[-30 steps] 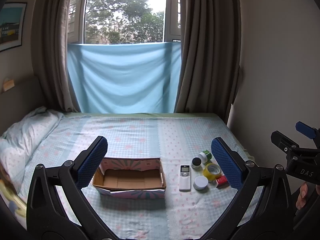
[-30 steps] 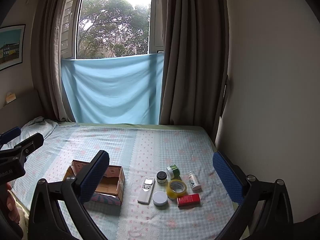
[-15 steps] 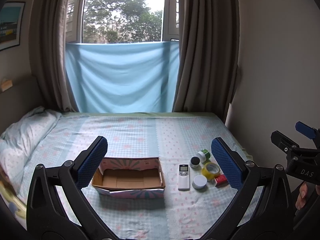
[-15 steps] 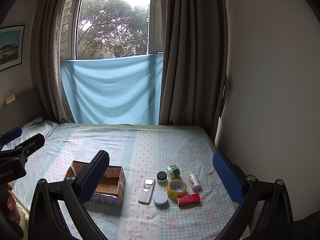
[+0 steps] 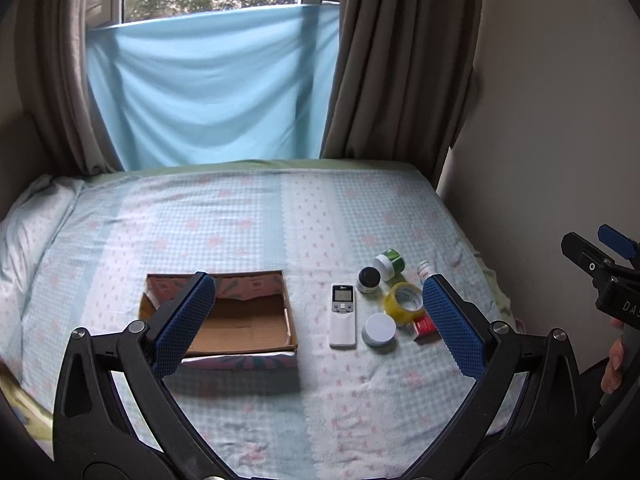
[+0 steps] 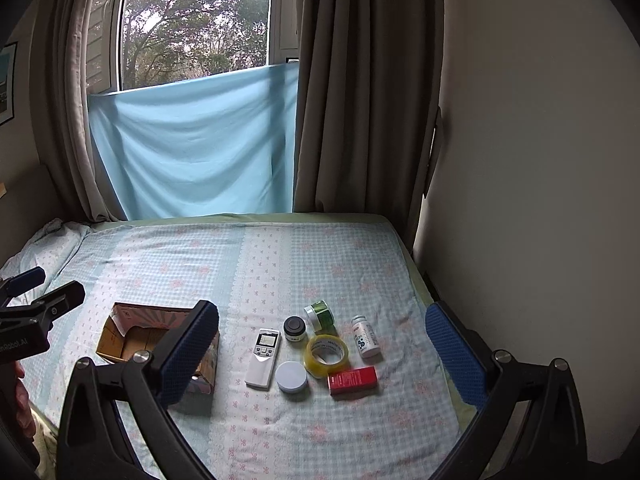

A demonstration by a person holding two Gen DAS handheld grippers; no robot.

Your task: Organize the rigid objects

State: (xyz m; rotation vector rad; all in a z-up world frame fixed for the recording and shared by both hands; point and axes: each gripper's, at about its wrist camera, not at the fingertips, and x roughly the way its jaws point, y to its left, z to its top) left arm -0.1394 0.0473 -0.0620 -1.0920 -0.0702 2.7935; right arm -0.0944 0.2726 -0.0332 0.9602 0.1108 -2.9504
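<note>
An open, empty cardboard box (image 5: 240, 320) (image 6: 132, 336) sits on the bed. To its right lie a white remote (image 5: 343, 320) (image 6: 263, 357), a black-lidded jar (image 5: 368, 279) (image 6: 295, 328), a green-labelled jar (image 5: 389, 263) (image 6: 320, 315), a yellow tape roll (image 5: 404, 303) (image 6: 326, 354), a white round lid (image 5: 379, 329) (image 6: 292, 376), a red box (image 5: 425, 327) (image 6: 353, 380) and a white bottle (image 6: 365, 336). My left gripper (image 5: 318, 328) is open and empty above the box and remote. My right gripper (image 6: 320, 356) is open and empty above the small items.
The bed (image 5: 320, 220) has a light checked sheet. A pillow (image 5: 28, 232) lies at the left. A wall (image 6: 540, 200) runs along the bed's right side. Curtains and a blue cloth (image 5: 208, 92) hang behind the bed's far edge.
Both grippers have tilted down and moved closer to the bed, so the box and the small items sit higher and larger in view. Nothing on the bed has moved.
</note>
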